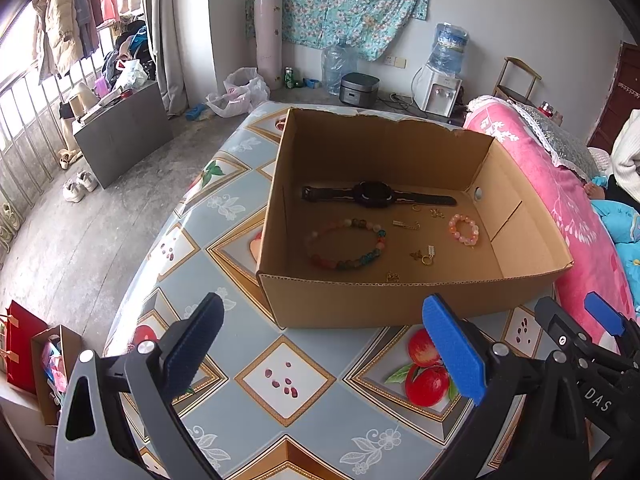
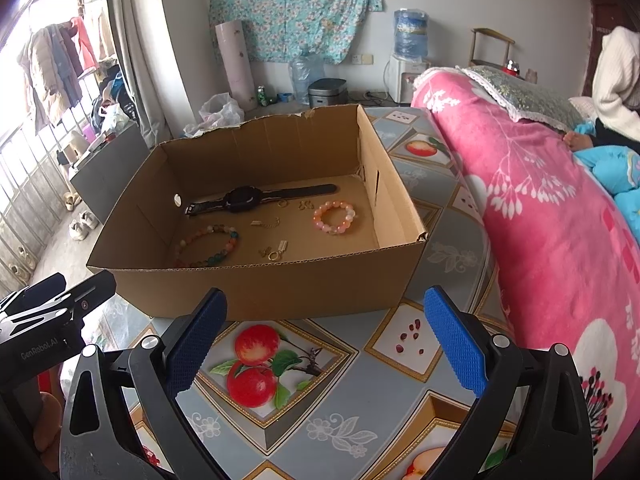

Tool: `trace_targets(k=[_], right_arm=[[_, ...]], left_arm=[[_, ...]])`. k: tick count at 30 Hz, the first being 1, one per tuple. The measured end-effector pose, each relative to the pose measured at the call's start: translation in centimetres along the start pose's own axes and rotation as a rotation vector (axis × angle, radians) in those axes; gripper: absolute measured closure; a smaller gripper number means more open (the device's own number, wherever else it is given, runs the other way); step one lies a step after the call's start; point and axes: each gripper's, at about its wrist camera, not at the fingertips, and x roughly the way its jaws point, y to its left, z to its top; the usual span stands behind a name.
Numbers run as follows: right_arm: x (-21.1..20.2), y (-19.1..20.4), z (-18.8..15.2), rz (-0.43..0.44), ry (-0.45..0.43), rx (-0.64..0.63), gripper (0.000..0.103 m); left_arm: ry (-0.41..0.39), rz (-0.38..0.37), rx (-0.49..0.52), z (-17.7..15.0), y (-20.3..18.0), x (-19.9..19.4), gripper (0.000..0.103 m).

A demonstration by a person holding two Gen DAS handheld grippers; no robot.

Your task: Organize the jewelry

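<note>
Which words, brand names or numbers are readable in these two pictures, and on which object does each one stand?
"DAS": white letters on the black body of the right gripper, at the left wrist view's right edge; possibly cut off.
"GenRobot.AI": pale letters on the black body of the left gripper, in the right wrist view.
Blue water bottle label on the white dispenser: too blurred.
Brown cardboard box: no print visible.

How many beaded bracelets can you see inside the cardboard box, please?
2: a large multicoloured beaded bracelet near the box's front-left, and a small pink beaded bracelet toward its right wall. The front wall may hide smaller pieces.
</note>
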Motion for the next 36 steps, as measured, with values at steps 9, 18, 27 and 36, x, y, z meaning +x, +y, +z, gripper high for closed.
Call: trace_targets(k=[9, 18, 27, 36], right_arm=[[0.07, 0.00, 0.05, 0.002, 0.001, -0.001, 0.008], [0.17, -0.02, 0.14, 0.006, 0.002, -0.008, 0.008], [0.37, -0.25, 0.36, 0.014, 0.008, -0.012, 0.008], [0.40, -0.30, 0.35, 0.014, 0.009, -0.012, 0.008]], left_arm=[[0.001, -0.001, -0.001, 0.04, 0.05, -0.01, 0.005], [0.001, 0.000, -0.001, 0.07, 0.05, -0.01, 0.005], [0.002, 0.001, -0.002, 0.01, 0.11, 0.06, 0.005], [0.003, 0.000, -0.001, 0.07, 0.13, 0.06, 0.005]])
